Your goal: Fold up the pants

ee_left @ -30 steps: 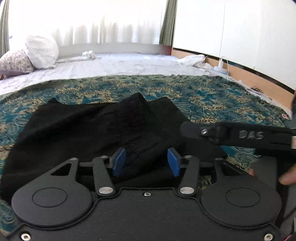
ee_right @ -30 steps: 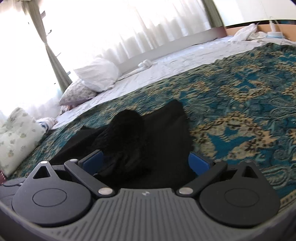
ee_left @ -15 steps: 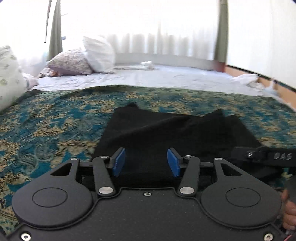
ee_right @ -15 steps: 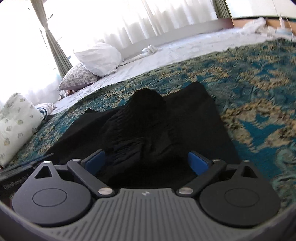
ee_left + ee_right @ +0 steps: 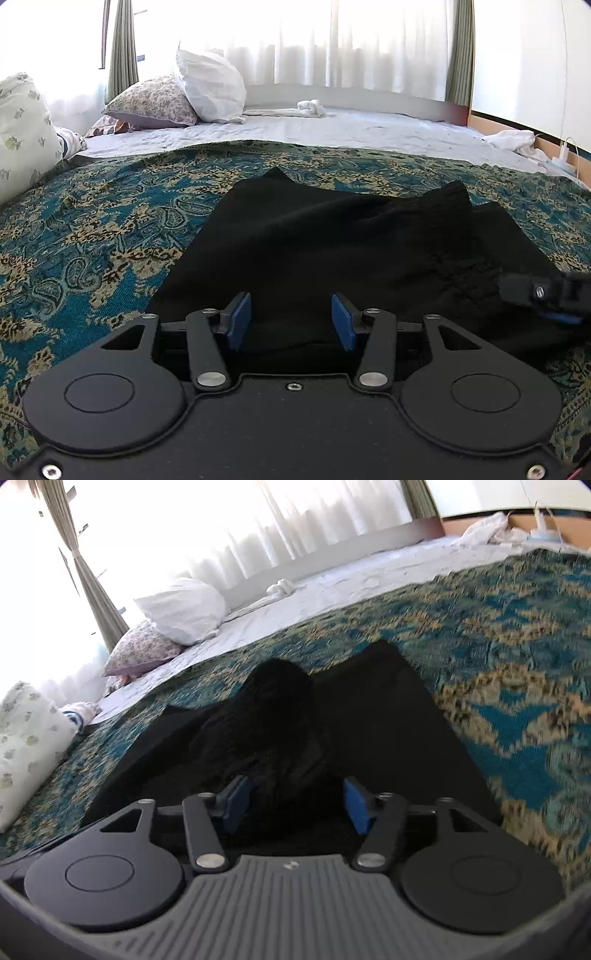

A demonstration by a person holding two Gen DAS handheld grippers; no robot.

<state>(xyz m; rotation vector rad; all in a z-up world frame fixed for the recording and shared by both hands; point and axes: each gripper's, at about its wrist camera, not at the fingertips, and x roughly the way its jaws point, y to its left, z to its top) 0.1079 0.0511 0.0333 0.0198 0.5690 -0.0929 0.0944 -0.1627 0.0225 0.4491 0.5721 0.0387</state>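
Left wrist view: black pants [image 5: 354,254] spread on a teal and gold patterned bedspread [image 5: 92,236], both grippers low over their near edge.

Detail: the left gripper [image 5: 291,321] stands part-spread, its blue pads [image 5: 239,320] apart with flat black cloth lying between them, not pinched. At the right edge of this view the tip of the right gripper [image 5: 546,295] reaches over the pants. From the right wrist, the right gripper [image 5: 293,805] has just been closing around a bunched ridge of the pants [image 5: 280,716]; whether its pads [image 5: 357,805] press the cloth, I cannot tell. White and floral pillows [image 5: 210,90] lie far left near the curtained window [image 5: 332,40].
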